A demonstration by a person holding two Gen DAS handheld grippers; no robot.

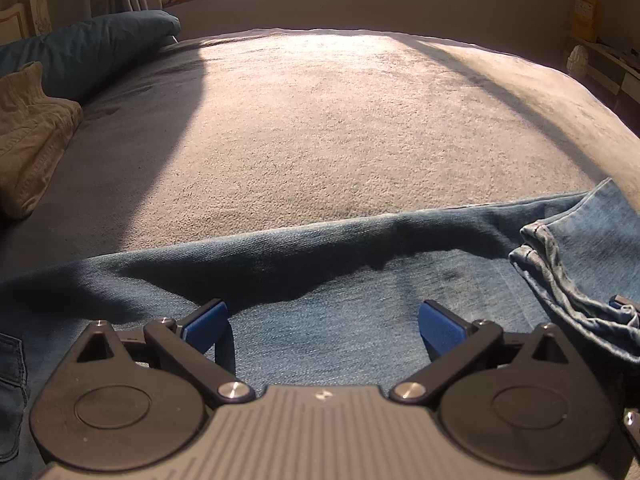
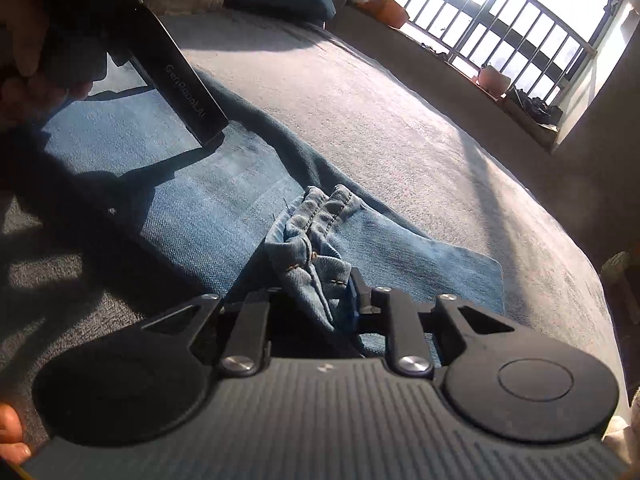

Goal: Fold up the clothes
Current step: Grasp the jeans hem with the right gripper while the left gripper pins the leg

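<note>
Blue jeans (image 1: 360, 268) lie across the near part of a bed covered by a grey blanket (image 1: 320, 120). My left gripper (image 1: 323, 316) hovers just over the denim, open, its blue pads (image 1: 208, 326) wide apart with nothing pinched. A hemmed leg end (image 1: 560, 264) lies folded over at the right. In the right wrist view, my right gripper (image 2: 316, 294) is shut on a bunched, stitched hem of the jeans (image 2: 316, 236), and the fabric rises from the flat leg (image 2: 208, 208) into the jaws. The left gripper's black housing (image 2: 176, 76) shows at upper left, held by a hand.
A teal pillow (image 1: 92, 48) and a folded beige garment (image 1: 32, 132) sit at the bed's left side. A barred window (image 2: 500, 40) with a sill and a pink pot (image 2: 494, 80) lies beyond the bed. The bed's edge curves away at the right.
</note>
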